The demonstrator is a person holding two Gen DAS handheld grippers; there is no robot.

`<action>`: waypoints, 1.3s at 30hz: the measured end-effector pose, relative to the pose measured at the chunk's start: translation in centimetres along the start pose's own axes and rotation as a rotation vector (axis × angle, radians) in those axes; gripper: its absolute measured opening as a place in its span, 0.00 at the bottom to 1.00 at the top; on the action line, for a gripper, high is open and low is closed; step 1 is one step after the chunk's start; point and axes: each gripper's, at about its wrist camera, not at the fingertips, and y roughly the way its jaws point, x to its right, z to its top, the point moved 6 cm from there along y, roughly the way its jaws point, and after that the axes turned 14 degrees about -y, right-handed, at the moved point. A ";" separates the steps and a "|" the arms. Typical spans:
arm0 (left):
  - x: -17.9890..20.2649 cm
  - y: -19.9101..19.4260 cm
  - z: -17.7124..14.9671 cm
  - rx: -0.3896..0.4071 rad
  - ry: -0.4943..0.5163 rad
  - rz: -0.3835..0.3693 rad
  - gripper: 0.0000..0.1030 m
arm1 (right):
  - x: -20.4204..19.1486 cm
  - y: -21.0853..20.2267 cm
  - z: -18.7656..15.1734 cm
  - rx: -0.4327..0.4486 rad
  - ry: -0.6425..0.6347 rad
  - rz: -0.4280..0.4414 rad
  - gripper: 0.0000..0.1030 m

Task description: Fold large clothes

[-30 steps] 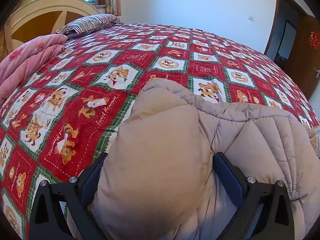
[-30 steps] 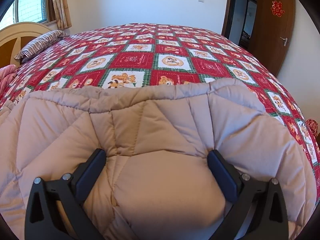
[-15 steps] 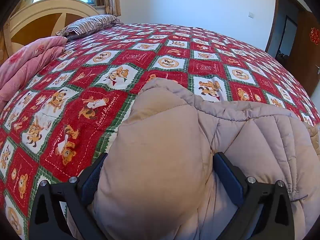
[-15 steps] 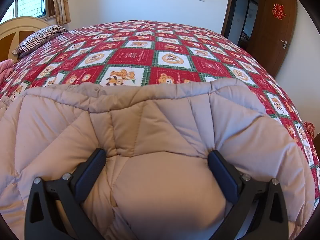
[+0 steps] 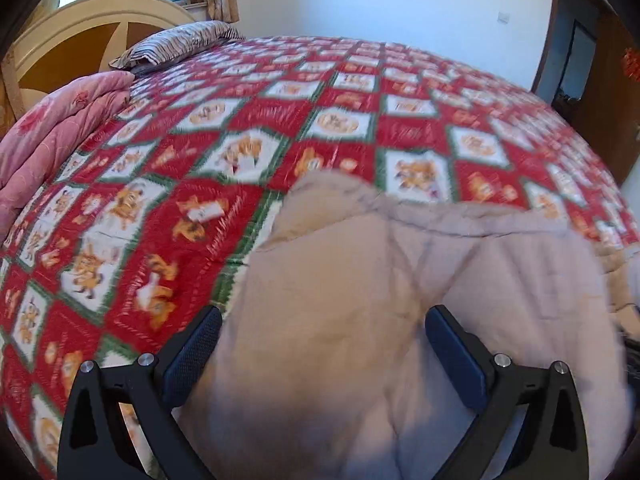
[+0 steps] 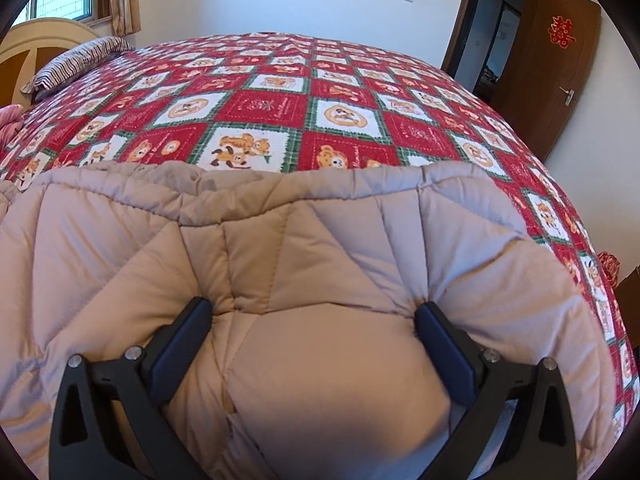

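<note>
Left wrist view shows our left gripper (image 5: 322, 344) with its jaws set wide and a thick bulge of the beige quilted puffer coat (image 5: 400, 300) filling the whole gap between them; the padding presses against both dark blue pads (image 5: 192, 356), so we judge the coat is gripped, though only by its bulk. The picture is smeared, so finer detail of the hold is beyond us. In the right wrist view our right gripper (image 6: 314, 334) stands much the same: jaws wide, a puffed panel of the coat pinched between them, seams puckering at each pad (image 6: 444, 354). The coat lies on the near part of the bed, spread over the red, green and white bear-print bedspread (image 6: 260, 108), its stitched edge running across in front of us. A striped pillow (image 5: 180, 42) and a folded pink quilt (image 5: 52, 136) sit well apart toward the cream headboard (image 5: 96, 28). The risk we see is slippage: the filling is slick and springy, so one side could squeeze out of a wide hold as we carry the fold. If only one gripper loses it, the edge would land skewed. The trapped air could also make the fold spring open once released.
</note>
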 end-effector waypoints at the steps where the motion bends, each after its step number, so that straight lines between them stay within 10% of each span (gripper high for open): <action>1: 0.3 -1.5 0.4 0.032 -0.012 -0.034 0.99 | 0.1 -0.3 0.0 -0.008 0.006 0.000 1.00; 6: 4.6 -4.4 0.2 0.080 0.063 -0.123 0.99 | -1.1 -4.9 2.4 0.102 0.057 -0.049 1.00; 9: 6.6 -2.5 -1.0 0.099 0.170 -0.047 0.99 | -4.0 -6.0 4.2 0.154 0.001 -0.041 1.00; 28: 6.6 1.8 -2.7 0.078 0.147 -0.004 0.99 | -7.0 0.9 2.9 0.010 -0.091 -0.014 1.00; 39: 1.7 -4.5 -4.2 0.098 0.169 0.064 0.99 | -7.0 0.5 2.6 -0.001 -0.097 -0.005 1.00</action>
